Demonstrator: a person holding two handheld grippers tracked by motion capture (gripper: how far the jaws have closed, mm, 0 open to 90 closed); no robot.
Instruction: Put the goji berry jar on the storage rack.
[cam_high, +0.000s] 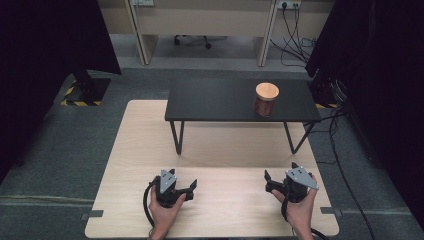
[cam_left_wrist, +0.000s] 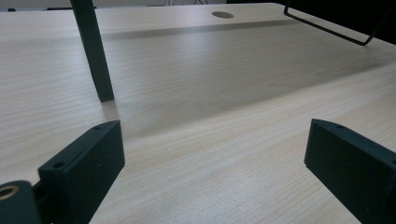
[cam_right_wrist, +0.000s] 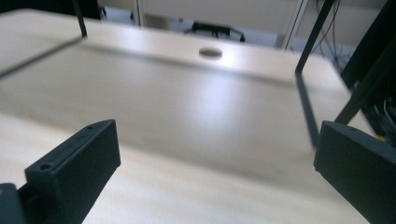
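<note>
A jar (cam_high: 266, 99) with a round wooden lid stands upright on the right part of a dark shelf (cam_high: 210, 100), which stands on legs over the far half of the tabletop (cam_high: 220, 210). Both grippers rest low at the near edge, well apart from it and empty. The left gripper (cam_high: 186, 186) has its fingers spread wide, and its own view shows only bare wood between the left finger (cam_left_wrist: 88, 158) and the right one, with a shelf leg (cam_left_wrist: 95, 56) ahead. The right gripper (cam_high: 275, 181) is likewise spread, its fingers (cam_right_wrist: 79, 163) framing open tabletop. The jar lies forward of and above both, almost straight ahead of the right gripper and diagonally off to the right of the left one, so the right hand (cam_high: 300, 210) looks the nearer and better placed. The jar's long axis is vertical, so a reach would probably have to rise over the shelf edge and close on its sides.
</note>
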